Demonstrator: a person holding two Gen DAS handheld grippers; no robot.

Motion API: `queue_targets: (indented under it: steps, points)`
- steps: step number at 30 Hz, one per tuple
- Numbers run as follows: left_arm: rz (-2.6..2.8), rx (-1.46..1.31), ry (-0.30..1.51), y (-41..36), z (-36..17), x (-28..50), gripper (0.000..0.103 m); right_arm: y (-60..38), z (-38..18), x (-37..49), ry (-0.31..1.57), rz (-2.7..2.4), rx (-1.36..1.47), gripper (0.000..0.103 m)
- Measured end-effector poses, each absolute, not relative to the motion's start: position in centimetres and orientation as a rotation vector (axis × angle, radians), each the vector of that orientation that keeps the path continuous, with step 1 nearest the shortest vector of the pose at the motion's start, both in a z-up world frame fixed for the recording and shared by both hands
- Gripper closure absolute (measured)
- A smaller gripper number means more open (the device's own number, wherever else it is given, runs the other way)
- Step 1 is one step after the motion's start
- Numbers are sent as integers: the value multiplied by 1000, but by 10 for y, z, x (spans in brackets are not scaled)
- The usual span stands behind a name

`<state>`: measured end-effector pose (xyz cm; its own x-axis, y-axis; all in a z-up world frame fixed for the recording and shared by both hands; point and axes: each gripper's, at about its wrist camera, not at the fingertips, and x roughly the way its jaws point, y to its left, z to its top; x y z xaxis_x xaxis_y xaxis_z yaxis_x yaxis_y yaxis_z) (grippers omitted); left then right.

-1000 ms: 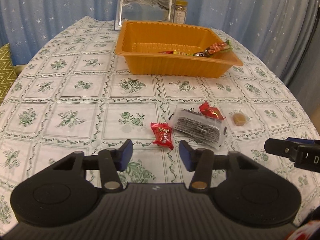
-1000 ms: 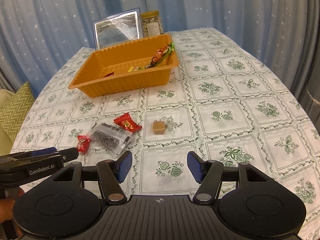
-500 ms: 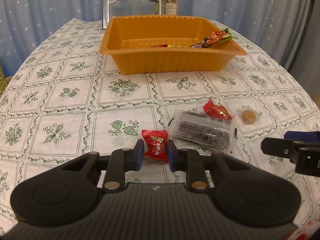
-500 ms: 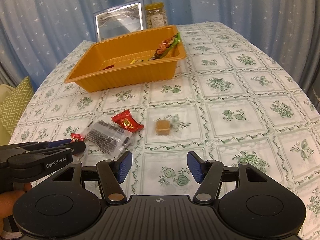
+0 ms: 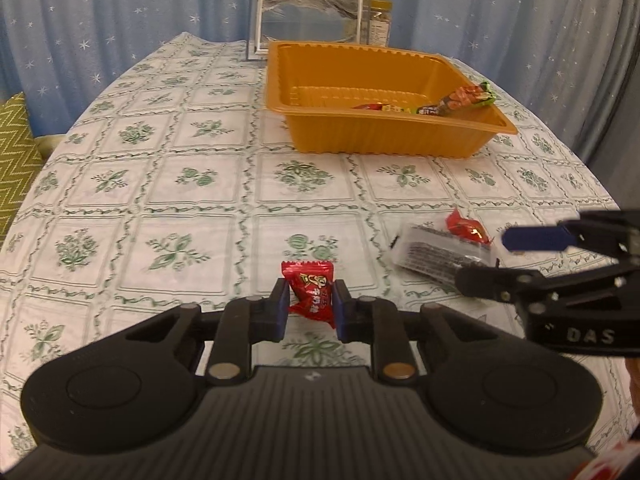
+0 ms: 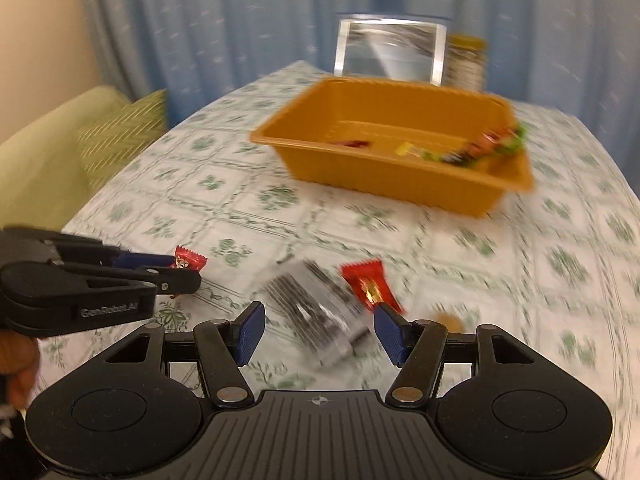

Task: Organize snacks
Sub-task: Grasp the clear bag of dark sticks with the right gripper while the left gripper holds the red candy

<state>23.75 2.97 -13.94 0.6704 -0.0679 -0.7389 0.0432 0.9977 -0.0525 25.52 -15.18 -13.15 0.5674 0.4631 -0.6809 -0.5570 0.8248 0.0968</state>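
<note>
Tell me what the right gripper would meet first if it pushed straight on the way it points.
Most likely the clear packet of dark snacks, lying just ahead between the open right gripper's fingers. The view is blurred, so depth is uncertain; the red candy lies just right of it.

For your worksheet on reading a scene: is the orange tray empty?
No, the orange tray already holds several wrapped snacks near its right end.

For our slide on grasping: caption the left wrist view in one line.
Left gripper shut on a red candy, orange tray ahead, right gripper open nearby.
</note>
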Motion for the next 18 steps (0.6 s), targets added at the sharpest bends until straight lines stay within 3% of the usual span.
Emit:
queue_targets:
  steps: [10, 18]
  points:
    - [-61, -53, 842, 36, -139, 236, 83, -122, -149, 281, 804, 700, -339, 42]
    - [-60, -61, 847, 37, -140, 233, 83, -123, -155, 278, 831, 665, -295, 44]
